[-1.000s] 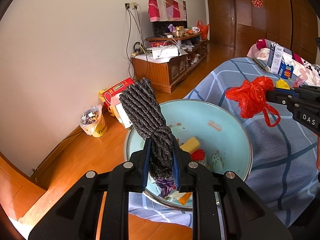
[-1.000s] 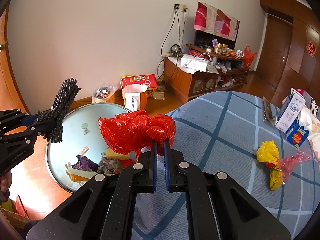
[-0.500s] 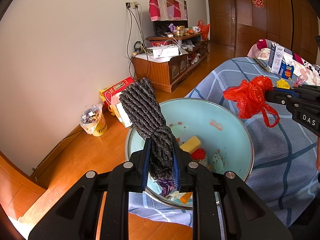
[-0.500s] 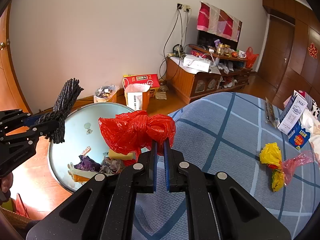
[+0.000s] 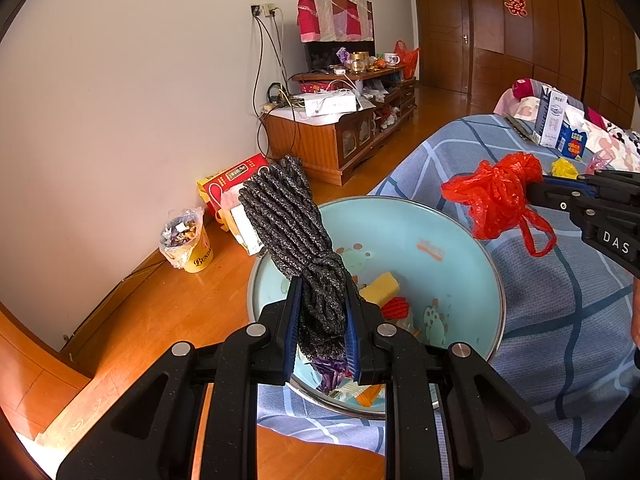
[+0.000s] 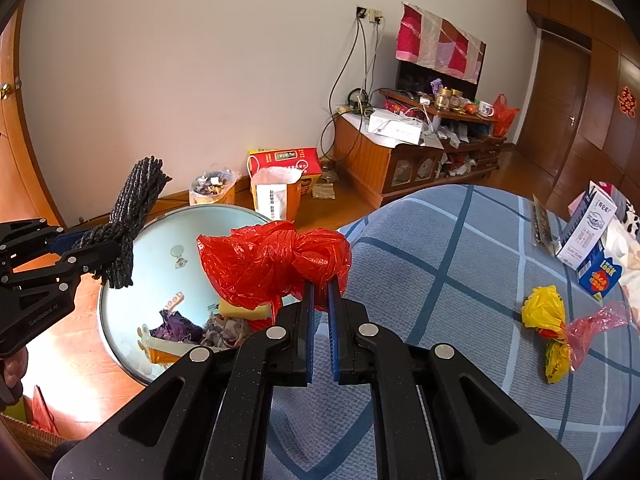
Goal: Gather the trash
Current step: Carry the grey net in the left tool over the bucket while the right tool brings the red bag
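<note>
grey speckled rope bundle [image 5: 296, 236], knotted, sticks up from left gripper [image 5: 322, 312], clamped over the light blue basin [image 5: 460, 240]. crumpled red plastic bag [image 6: 272, 264] pinched in right gripper [image 6: 320, 292] at basin edge above blue checked bedspread [image 6: 460, 288]. both point downward.

A knotted bundle of speckled black-and-grey rope [image 5: 296, 248] hung over a round pale-blue enamel basin [image 5: 460, 264] printed with small orange and green figures. A crumpled red plastic bag [image 6: 272, 264] showed against a blue bedcover [image 6: 460, 280] checked with darker and paler blue lines. A knotted yellow plastic bag [image 6: 546, 312] lay on the bedcover.
</note>
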